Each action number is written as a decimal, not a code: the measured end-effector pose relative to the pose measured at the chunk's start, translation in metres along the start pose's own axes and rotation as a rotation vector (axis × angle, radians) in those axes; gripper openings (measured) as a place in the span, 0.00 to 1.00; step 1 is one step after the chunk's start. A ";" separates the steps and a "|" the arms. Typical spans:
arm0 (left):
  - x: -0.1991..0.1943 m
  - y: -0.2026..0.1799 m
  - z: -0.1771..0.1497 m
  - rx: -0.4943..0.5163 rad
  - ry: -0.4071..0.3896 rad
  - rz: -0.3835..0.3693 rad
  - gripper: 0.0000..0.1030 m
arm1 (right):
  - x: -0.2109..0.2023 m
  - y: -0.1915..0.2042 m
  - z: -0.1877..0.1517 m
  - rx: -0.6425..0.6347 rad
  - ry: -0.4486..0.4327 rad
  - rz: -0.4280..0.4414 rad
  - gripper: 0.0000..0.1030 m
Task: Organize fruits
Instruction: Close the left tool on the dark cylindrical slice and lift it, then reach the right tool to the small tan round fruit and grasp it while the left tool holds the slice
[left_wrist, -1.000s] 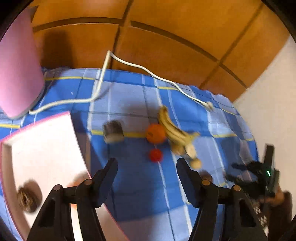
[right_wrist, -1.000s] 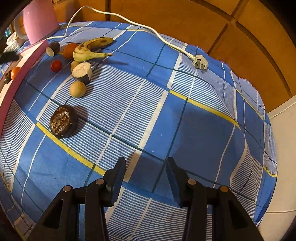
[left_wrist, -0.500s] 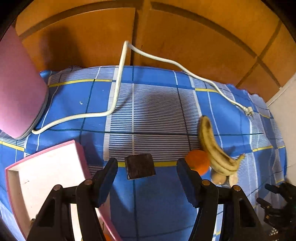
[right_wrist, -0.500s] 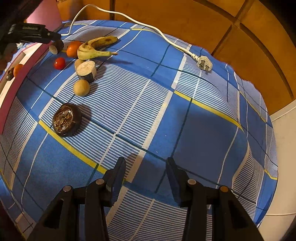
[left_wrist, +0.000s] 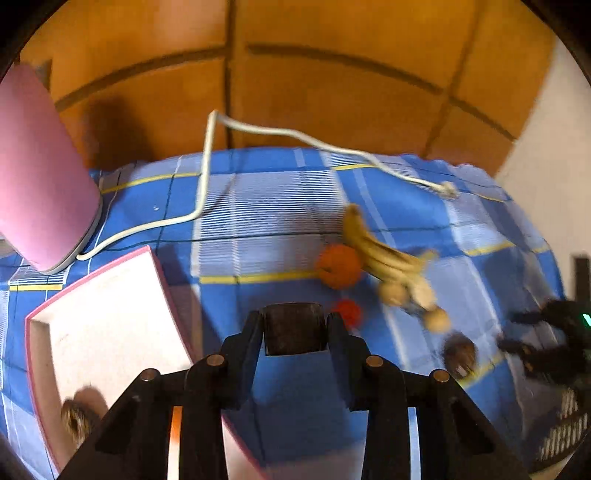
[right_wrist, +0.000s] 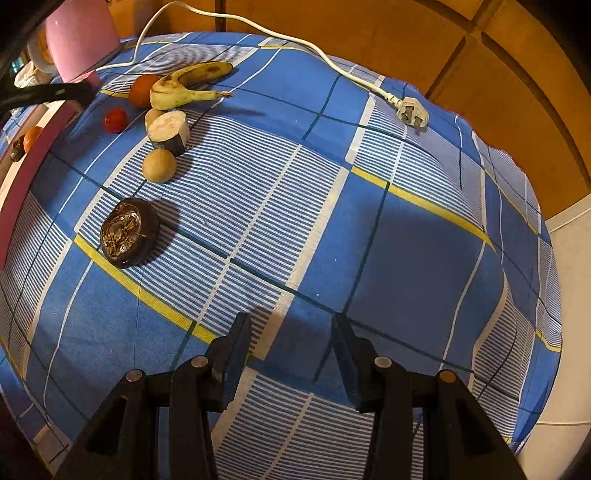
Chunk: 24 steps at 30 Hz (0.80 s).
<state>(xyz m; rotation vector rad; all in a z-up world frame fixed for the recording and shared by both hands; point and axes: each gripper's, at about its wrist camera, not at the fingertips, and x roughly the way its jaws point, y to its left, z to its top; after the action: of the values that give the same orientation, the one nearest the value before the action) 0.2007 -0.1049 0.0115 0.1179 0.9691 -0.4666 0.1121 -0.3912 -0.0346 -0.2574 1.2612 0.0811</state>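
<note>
My left gripper (left_wrist: 293, 332) is shut on a dark, blocky fruit piece (left_wrist: 293, 328) and holds it above the cloth beside the pink-rimmed white tray (left_wrist: 110, 325). The tray holds a dark fruit (left_wrist: 75, 417). On the blue checked cloth lie a banana (right_wrist: 188, 83), an orange (right_wrist: 142, 88), a small red fruit (right_wrist: 115, 120), a cut white-faced piece (right_wrist: 168, 129), a tan round fruit (right_wrist: 159, 165) and a dark halved fruit (right_wrist: 129, 232). My right gripper (right_wrist: 291, 350) is open and empty over the cloth, right of the fruits.
A pink appliance (left_wrist: 37, 177) stands at the back left, its white cord (right_wrist: 295, 40) and plug (right_wrist: 412, 114) trailing across the cloth. A wooden wall (left_wrist: 295, 74) stands behind. The cloth drops off at the right edge (right_wrist: 546, 332).
My left gripper has shut on the dark fruit piece and lifted it, pulling back toward the tray. The right gripper has hardly moved.
</note>
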 end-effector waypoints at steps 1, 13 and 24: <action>-0.009 -0.006 -0.007 0.018 -0.014 -0.010 0.35 | 0.000 0.000 0.000 0.000 0.000 -0.001 0.44; -0.076 -0.081 -0.122 0.183 -0.105 -0.146 0.35 | 0.006 -0.004 0.000 0.016 0.002 0.003 0.44; -0.055 -0.083 -0.187 0.165 -0.100 -0.201 0.35 | 0.004 -0.003 -0.001 0.034 0.003 0.011 0.44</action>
<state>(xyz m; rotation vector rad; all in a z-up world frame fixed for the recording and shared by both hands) -0.0049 -0.1047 -0.0406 0.1459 0.8473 -0.7311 0.1133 -0.3943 -0.0384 -0.2216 1.2659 0.0686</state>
